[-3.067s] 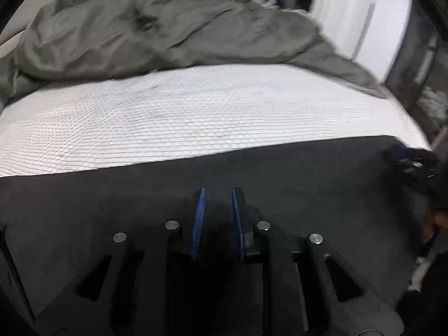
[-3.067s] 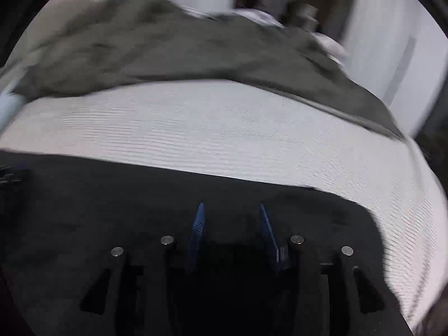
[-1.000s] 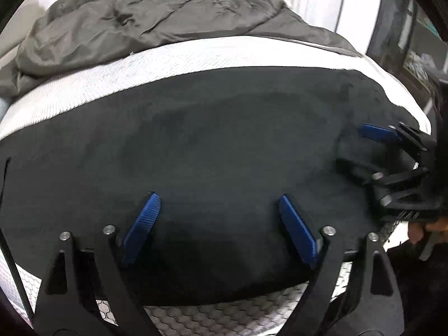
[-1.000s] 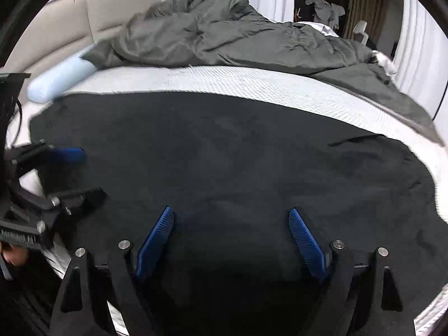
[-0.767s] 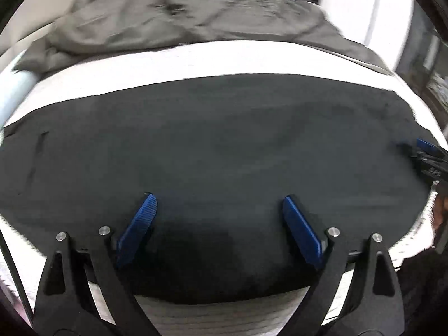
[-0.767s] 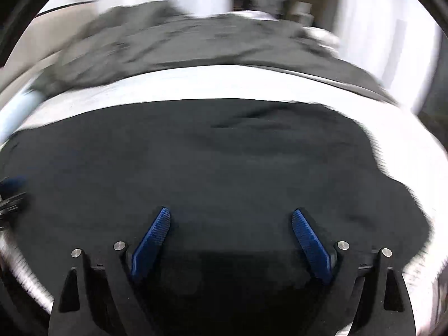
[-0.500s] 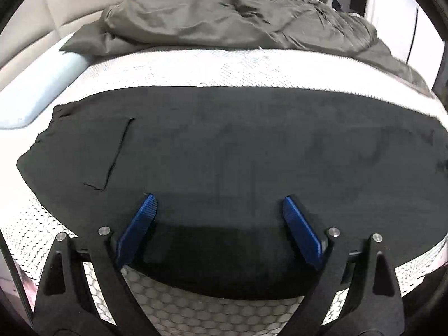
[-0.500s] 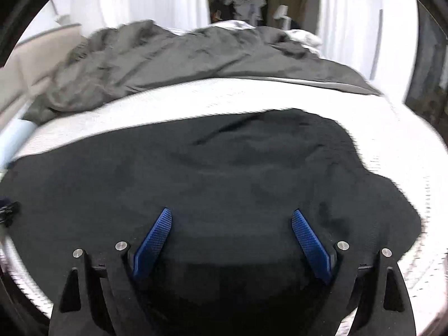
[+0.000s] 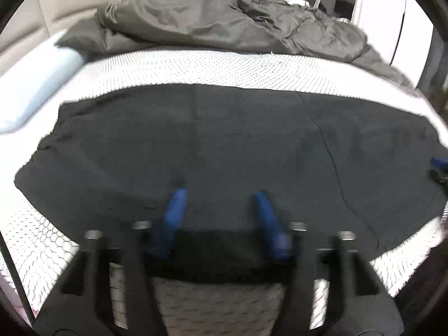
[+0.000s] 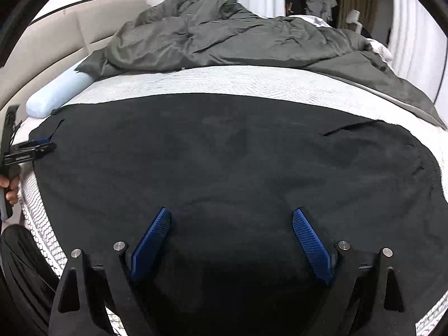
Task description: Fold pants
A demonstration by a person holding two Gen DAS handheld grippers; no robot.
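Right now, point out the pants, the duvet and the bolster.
pants (image 10: 224, 154), right wrist view, middle of the black cloth.
duvet (image 10: 224, 36), right wrist view, its crumpled middle.
bolster (image 10: 56, 95), right wrist view, its pale blue side.

There is one pair of black pants (image 10: 238, 162), spread flat across the near half of one white mattress (image 10: 252, 81). One crumpled grey duvet (image 10: 224, 44) lies heaped at the far side. One pale blue bolster pillow (image 10: 56, 95) rests at the far left, against one beige headboard (image 10: 56, 33). Two grippers are counted: the right gripper (image 10: 231, 221) in the near middle of its own view, with two blue pads, and the left gripper (image 9: 221, 198) in its own view, also with two blue pads. One hand (image 10: 9, 187) shows at the left edge of the right wrist view.
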